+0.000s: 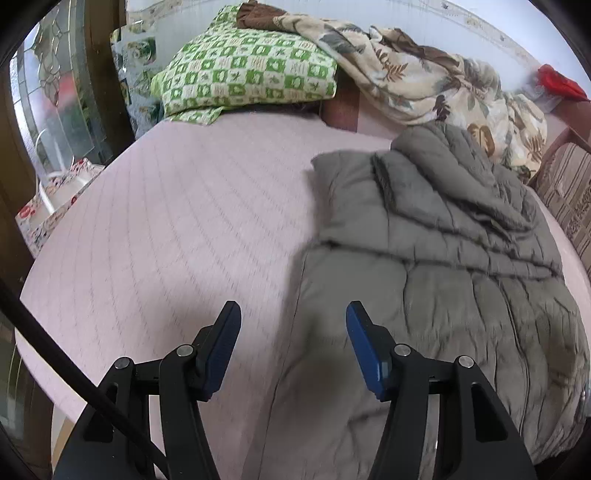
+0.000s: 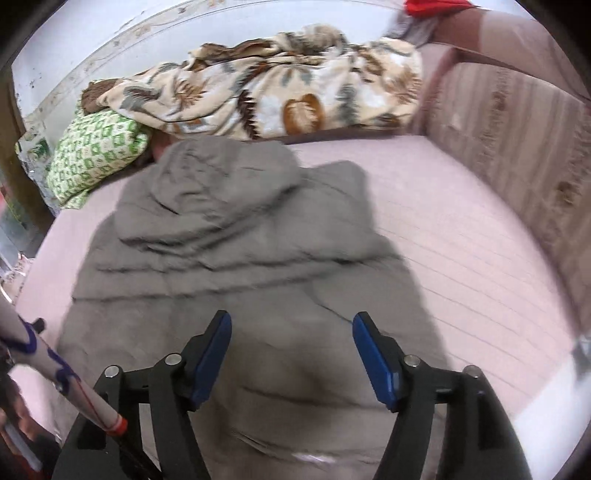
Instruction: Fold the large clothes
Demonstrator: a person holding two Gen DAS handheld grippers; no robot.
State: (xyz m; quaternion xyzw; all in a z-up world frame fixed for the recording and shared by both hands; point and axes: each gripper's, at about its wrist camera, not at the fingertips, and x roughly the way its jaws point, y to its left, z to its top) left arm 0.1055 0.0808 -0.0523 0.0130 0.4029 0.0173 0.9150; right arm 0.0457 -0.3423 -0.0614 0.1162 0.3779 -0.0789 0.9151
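A pink quilted bed carries the grey padded jacket, a green checked pillow and a leaf-pattern blanket; left gripper and right gripper both spread, empty

Bed: a pink quilted mattress cover spans the foreground, ruled with faint stitched lines.
Head of the bed: a green-and-white checked pillow lies beside a crumpled leaf-print blanket.
Wall: pale, with a thin ornamental border.
Left side: a dark wooden door frame holds patterned leaded glass.
Right side: a striped upholstered panel runs along the mattress.
Light: soft and even.
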